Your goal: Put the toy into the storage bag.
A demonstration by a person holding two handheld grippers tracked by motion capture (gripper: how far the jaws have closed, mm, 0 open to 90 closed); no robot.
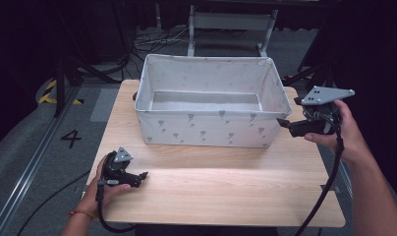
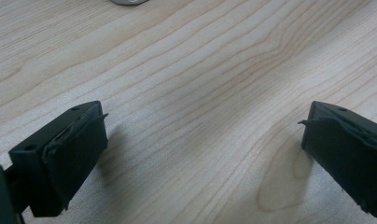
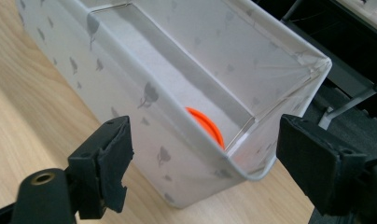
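Observation:
A white fabric bin (image 1: 206,130) with a grey print stands at the back half of the wooden table (image 1: 211,191). In the right gripper view, the edge of an orange round thing (image 3: 206,125) lies inside the bin (image 3: 144,116), near its closest corner. My right gripper (image 1: 281,122) is held just off the bin's right front corner, pointing at it. Its jaws stand open (image 3: 205,135) on either side of that corner without touching it. My left gripper (image 1: 143,176) rests low over the table's front left, open (image 2: 203,140), with bare wood between its jaws.
A grey metal frame (image 1: 231,22) and loose cables (image 1: 152,42) lie on the floor behind the table. A painted 4 (image 1: 71,138) and yellow-black tape (image 1: 51,93) mark the floor at the left. A grey round edge (image 2: 129,1) shows at the top of the left gripper view.

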